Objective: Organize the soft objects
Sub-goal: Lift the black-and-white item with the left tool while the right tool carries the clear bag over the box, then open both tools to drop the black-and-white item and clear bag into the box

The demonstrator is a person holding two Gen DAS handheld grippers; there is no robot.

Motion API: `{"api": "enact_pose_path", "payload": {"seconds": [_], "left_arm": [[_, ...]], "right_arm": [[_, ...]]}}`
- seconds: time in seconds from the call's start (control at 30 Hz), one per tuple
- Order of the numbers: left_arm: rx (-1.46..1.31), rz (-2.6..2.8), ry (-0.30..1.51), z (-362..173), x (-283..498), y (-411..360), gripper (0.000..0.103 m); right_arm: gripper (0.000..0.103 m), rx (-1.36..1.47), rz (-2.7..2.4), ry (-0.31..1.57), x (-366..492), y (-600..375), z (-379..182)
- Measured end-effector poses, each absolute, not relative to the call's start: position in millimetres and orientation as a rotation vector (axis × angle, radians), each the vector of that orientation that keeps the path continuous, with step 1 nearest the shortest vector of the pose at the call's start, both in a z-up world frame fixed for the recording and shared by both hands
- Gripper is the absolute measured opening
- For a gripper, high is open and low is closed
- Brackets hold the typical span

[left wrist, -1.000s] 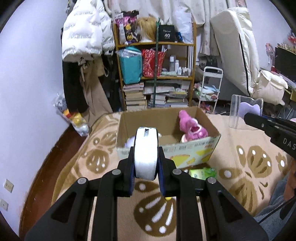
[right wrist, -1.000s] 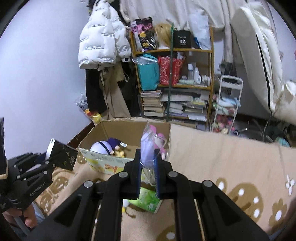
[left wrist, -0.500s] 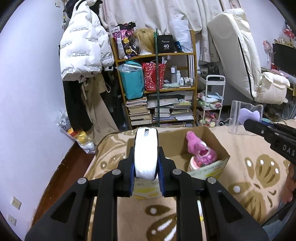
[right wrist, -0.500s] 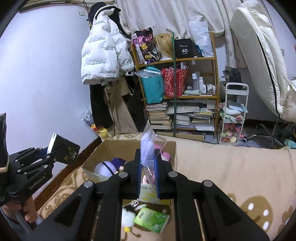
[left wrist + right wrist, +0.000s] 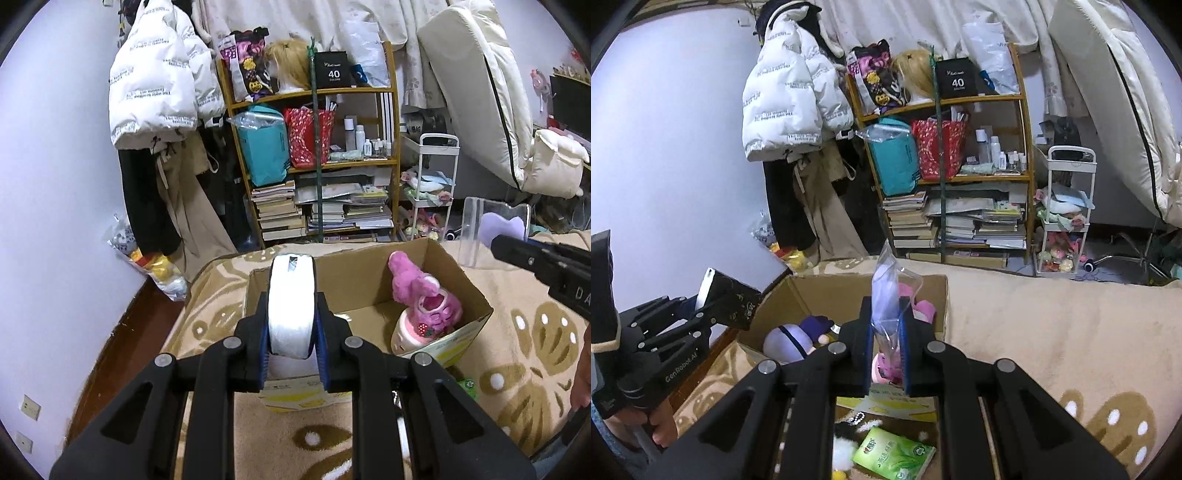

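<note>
My left gripper (image 5: 291, 332) is shut on a white soft pack (image 5: 291, 299), held upright just before the open cardboard box (image 5: 369, 273). Inside the box a pink plush toy (image 5: 424, 299) leans against the right wall. My right gripper (image 5: 886, 332) is shut on a clear plastic bag with a lilac soft item (image 5: 886, 291), over the box's near edge (image 5: 945, 306). A purple-and-white plush (image 5: 792, 338) lies in the box's left part. The left gripper (image 5: 713, 299) shows at the left of the right wrist view, and the right gripper's bag (image 5: 495, 232) at the right of the left wrist view.
The box stands on a beige patterned blanket (image 5: 1052, 332). A green tissue pack (image 5: 894, 456) and a small white fluffy thing (image 5: 842, 450) lie before the box. Behind are a loaded wooden shelf (image 5: 321, 162), a white jacket (image 5: 159, 92), a white trolley (image 5: 1067, 214) and a mattress (image 5: 480, 85).
Both grippers have moved toward the box with their loads; the box looks larger and nearer, and its inside shows more. Neither grip has changed.
</note>
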State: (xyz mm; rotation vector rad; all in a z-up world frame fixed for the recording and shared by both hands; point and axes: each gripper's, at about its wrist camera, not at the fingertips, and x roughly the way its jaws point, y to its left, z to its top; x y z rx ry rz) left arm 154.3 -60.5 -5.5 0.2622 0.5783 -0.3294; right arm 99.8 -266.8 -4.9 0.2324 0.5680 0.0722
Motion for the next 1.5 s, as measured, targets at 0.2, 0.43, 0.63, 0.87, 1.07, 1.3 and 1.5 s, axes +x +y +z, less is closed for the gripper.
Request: {"api": "enact_pose_path", "payload": {"seconds": [0.2,0.43,0.63,0.87,1.07,1.3,1.5], "left_arm": [[0.267,-0.336,0.607,-20,163,-60,0.02],[0.255,-0.345,0.641,-34,172,-61,0.02],[0.231,-0.356,0.681,-45,180,-60,0.021],[0.208,-0.382,0.686,-46,180,-59,0.021],[0.174,-0.429,0.657,-41,174,-57,0.021],[0.164,-0.456,0.674,-46,175,-61,0.021],[0.165,-0.428,0.707,-52,179,-61,0.03]], "right_arm": [[0.013,0.228,0.111,0.581,111,-262,-17],[0.013,0.26,0.185,0.605,121,-256,-34],[0.013,0.262,0.199,0.651,128,-251,-51],[0.013,0.247,0.209,0.659,128,-249,-53],[0.014,0.244,0.209,0.659,127,-247,-52],[0.015,0.243,0.214,0.665,127,-245,-50],[0.015,0.235,0.222,0.682,126,-243,-52]]}}
